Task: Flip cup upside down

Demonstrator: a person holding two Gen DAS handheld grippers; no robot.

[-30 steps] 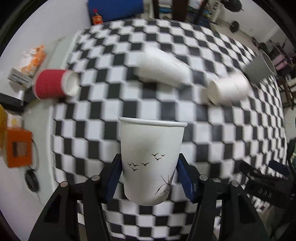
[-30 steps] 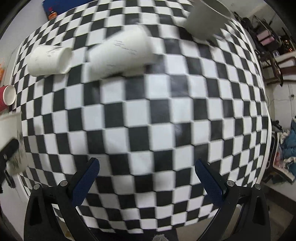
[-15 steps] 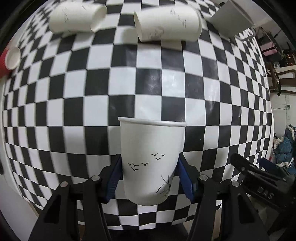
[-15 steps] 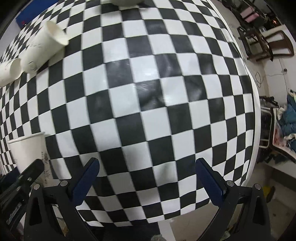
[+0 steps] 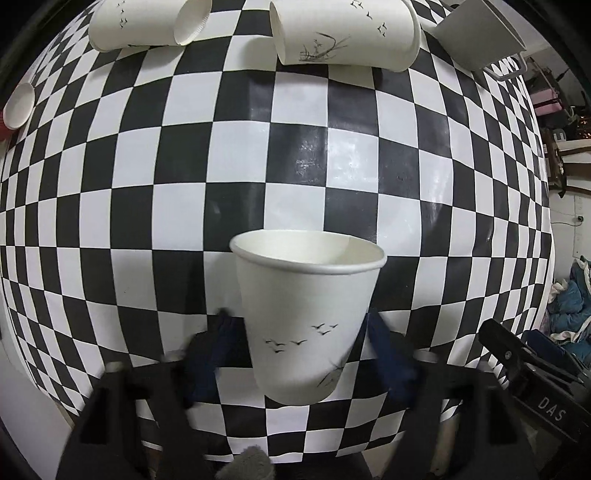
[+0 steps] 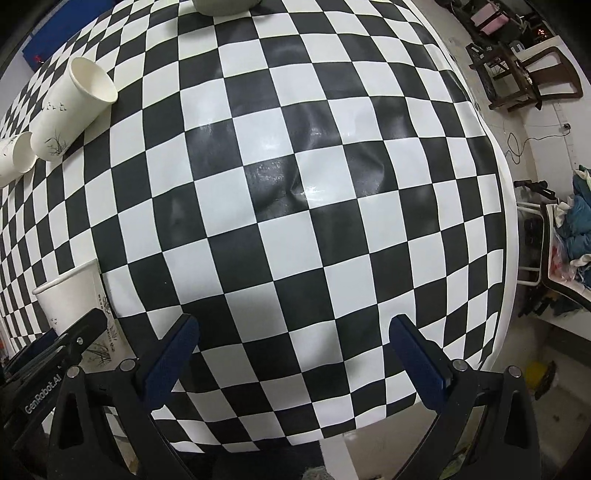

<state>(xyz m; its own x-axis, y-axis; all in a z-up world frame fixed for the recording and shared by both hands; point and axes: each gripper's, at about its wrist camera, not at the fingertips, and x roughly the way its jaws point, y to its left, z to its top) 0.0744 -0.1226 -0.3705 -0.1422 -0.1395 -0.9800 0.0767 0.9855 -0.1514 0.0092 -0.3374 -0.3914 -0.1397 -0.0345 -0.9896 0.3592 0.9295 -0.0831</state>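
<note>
cup [image 5: 308, 325] sits upright, mouth up, between the left gripper [image 5: 301, 354] fingers over the checkered table [image 5: 303, 155]. fingers are motion-blurred and look just off the cup wall, so can't tell whether they grip it. right gripper [image 6: 295, 354] jaws wide, empty. paper cup: likely light, thin-walled, crushes easily. best hold is mid-wall with light squeeze, not at the rim.

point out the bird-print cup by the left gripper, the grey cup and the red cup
bird-print paper cup [image 5: 306, 325], left wrist view, middle of its side wall
grey cup [image 5: 476, 35], left wrist view, its side wall
red cup [image 5: 16, 105], left wrist view, its white inside
</note>
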